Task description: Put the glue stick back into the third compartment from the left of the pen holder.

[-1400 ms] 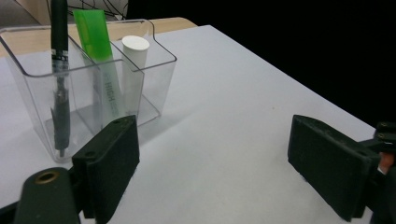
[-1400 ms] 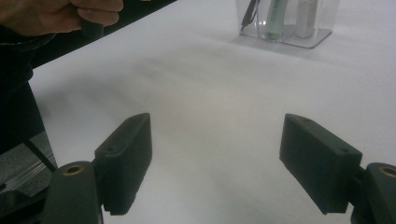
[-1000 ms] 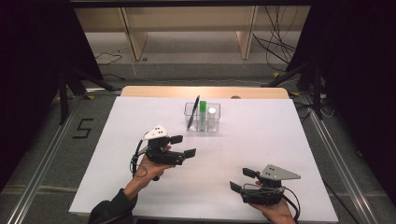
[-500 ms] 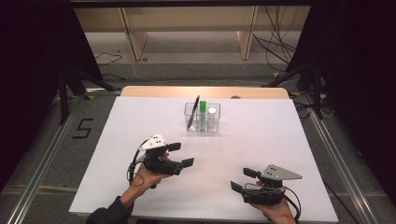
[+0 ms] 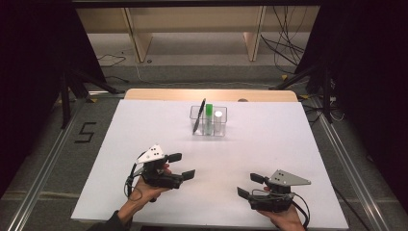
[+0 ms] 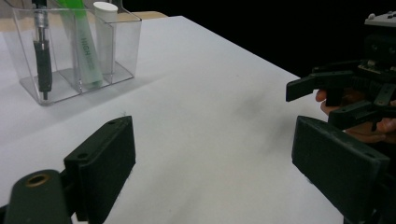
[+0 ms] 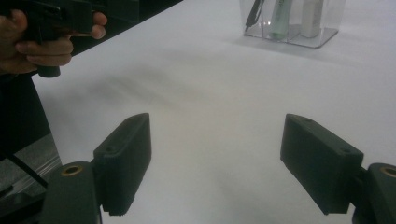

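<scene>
L gripper (image 5: 182,166) held low over the near-left part of the white table (image 5: 288,144), jaws spread wide, nothing between them. R gripper (image 5: 249,186) at near-right, jaws likewise spread, empty, grey three-cornered plate on top. The two are well apart and point roughly toward each other.

Clear 3-compartment organizer (image 5: 208,121) stands toward the table's far edge, centre, well apart from both grippers. Contents, left gripper view: black pen (image 6: 43,56) in one end compartment, green highlighter (image 6: 85,49) in the middle, leaning; white cylinder (image 6: 105,35) upright in the other end.
</scene>
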Motion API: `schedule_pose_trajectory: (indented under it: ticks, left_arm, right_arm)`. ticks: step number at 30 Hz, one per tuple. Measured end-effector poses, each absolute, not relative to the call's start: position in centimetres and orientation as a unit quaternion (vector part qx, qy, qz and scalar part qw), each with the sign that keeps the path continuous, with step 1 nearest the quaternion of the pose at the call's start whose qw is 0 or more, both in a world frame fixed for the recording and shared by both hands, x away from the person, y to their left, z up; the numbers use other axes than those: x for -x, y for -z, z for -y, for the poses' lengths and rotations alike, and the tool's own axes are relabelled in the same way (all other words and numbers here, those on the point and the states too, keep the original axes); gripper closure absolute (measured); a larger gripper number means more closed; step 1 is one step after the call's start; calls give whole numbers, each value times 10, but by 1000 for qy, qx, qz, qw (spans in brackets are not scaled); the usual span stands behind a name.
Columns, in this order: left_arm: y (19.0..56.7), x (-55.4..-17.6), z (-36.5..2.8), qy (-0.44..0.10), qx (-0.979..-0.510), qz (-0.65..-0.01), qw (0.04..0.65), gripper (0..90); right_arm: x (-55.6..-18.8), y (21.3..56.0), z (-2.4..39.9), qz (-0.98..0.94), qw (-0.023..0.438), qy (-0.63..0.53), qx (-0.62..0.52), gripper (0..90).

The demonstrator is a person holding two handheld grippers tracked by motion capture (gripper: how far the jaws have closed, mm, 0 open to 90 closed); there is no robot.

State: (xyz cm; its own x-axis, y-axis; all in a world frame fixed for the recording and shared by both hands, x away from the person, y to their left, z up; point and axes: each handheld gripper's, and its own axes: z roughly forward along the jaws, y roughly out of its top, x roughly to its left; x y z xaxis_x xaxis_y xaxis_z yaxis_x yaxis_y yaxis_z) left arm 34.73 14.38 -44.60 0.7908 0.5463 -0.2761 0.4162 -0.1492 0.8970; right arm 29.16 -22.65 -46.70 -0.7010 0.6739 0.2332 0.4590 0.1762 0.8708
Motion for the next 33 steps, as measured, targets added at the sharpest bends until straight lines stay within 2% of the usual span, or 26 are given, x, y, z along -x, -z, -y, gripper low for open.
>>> schedule_pose_trajectory:
  ticks: [17,20,33]
  left_arm:
    - [461,-320,-176,-93,-766,-329,545,130]
    - [466,-314,-180,-79,-765,-339,542,130]
    - [468,-310,-183,-85,-765,-348,535,123]
  right_arm:
    - [-292,468,228,-759,107,-521,-377,251]
    - [-292,468,228,-758,111,-521,-376,250]
    - [-292,468,229,-757,112,-522,-376,241]
